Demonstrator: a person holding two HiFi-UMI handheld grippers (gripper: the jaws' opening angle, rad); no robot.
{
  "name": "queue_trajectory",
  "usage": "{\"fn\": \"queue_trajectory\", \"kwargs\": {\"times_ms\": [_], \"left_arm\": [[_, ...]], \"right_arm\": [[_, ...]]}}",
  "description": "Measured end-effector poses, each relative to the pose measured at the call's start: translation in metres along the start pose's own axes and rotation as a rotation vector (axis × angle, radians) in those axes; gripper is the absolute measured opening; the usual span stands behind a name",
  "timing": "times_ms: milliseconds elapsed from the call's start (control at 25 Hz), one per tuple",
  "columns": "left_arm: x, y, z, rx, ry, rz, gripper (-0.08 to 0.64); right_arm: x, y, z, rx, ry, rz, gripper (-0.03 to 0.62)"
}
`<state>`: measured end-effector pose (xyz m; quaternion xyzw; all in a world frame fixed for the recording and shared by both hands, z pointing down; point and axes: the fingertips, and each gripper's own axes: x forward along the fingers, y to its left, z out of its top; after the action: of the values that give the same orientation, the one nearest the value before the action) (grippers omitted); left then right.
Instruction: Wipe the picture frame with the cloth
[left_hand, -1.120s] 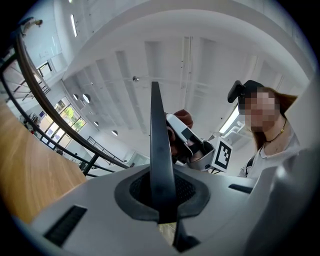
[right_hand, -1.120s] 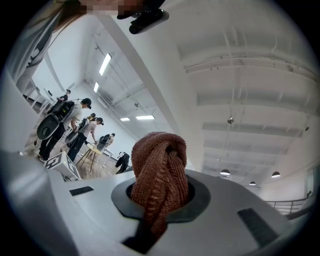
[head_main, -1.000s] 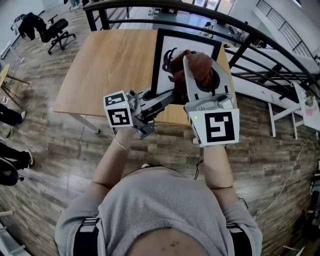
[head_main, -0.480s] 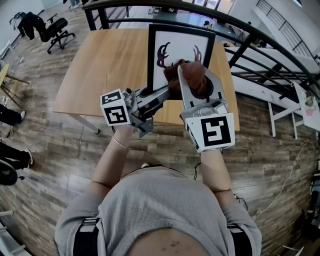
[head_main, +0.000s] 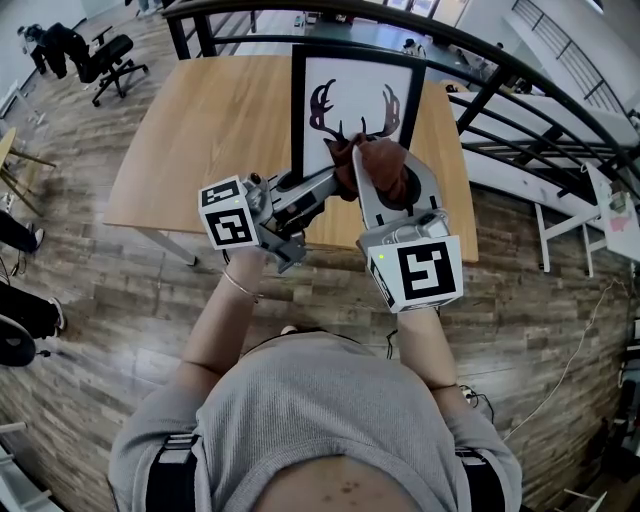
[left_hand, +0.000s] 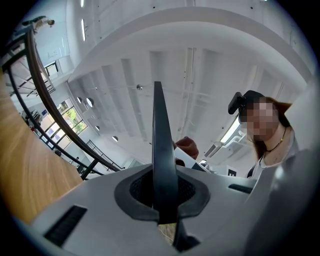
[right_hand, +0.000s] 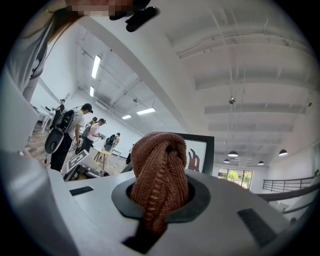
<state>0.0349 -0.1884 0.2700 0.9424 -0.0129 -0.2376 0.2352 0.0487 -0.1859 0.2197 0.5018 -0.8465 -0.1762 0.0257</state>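
Over the wooden tabletop (head_main: 215, 130), the picture frame (head_main: 352, 72) is held up on edge, its antler print facing the person. Whether its lower edge rests on the wood is hidden. The left tool (head_main: 320, 184) is pinched narrow on the frame's thin dark edge at the lower left. Just to its right, the brown knitted cloth (head_main: 378, 158) lies bunched against the lower part of the print, gripped tight in the right tool (head_main: 390, 175).
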Motion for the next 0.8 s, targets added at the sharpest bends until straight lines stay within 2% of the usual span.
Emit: {"fn": "queue_trajectory", "kwargs": {"times_ms": [800], "left_arm": [[0.002,0.001,-0.001,-0.008,-0.019,0.01,0.028]], "right_arm": [[-0.022,0.015,-0.026,0.126,0.025,0.038,0.046]]}}
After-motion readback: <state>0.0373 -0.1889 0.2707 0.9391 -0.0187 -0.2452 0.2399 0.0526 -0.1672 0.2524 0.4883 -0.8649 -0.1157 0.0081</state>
